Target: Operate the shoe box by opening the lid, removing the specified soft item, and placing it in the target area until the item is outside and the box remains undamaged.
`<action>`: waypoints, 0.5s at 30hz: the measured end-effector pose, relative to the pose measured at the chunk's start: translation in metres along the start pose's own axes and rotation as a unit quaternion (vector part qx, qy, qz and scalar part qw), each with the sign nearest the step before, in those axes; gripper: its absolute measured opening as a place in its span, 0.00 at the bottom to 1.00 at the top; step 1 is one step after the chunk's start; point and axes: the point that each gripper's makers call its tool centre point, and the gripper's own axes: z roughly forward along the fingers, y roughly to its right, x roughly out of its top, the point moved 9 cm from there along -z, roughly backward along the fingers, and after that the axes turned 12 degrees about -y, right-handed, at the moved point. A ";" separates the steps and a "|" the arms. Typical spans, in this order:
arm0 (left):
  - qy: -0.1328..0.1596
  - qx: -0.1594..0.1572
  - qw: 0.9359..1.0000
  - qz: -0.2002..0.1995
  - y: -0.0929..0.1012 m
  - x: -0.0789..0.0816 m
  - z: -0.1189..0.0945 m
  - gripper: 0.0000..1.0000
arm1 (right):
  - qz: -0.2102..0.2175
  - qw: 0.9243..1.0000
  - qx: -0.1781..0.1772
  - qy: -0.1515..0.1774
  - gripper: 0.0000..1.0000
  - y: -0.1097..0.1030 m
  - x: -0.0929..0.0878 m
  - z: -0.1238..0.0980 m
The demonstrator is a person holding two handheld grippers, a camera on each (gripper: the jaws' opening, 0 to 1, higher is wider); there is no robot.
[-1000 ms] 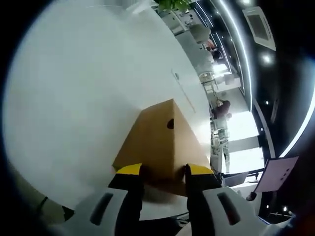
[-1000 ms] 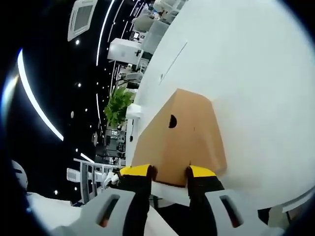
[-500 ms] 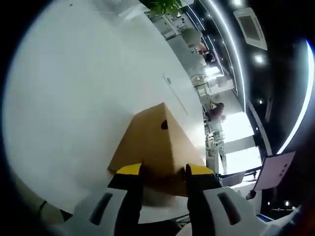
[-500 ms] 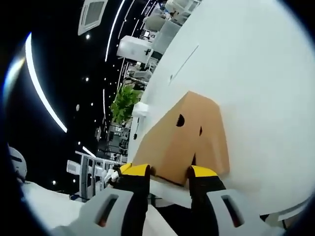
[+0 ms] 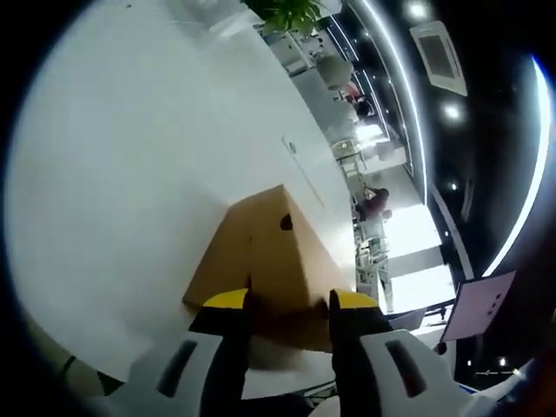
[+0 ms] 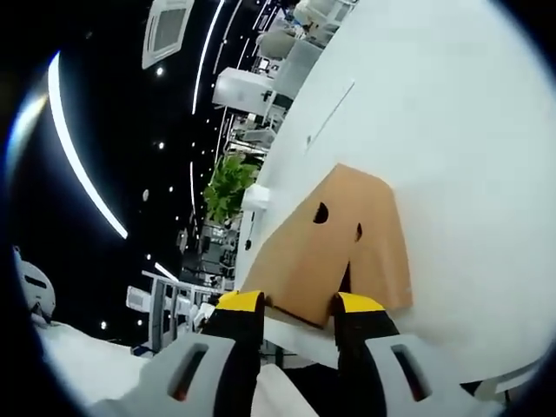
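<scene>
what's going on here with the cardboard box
A person holds a gripper in each hand at a brown cardboard shoe box that sits on a white table. The left gripper and the right gripper each straddle a near edge of the box. In the right gripper view a dark gap shows at the lid.

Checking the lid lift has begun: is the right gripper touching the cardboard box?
Cannot tell. In the right gripper view the right gripper has yellow-tipped jaws on both sides of the cardboard box's near edge, but contact isn't plainly visible.

text: none legible | labels: none | numbers: none
</scene>
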 end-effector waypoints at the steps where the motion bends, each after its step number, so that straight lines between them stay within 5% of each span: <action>1: -0.001 -0.001 1.000 0.000 0.000 0.000 0.000 0.36 | -0.001 1.000 0.001 0.001 0.31 0.000 0.000 0.000; 15: 0.000 -0.004 1.000 0.005 -0.002 0.000 0.001 0.36 | -0.004 1.000 0.003 0.018 0.31 0.001 -0.003 -0.001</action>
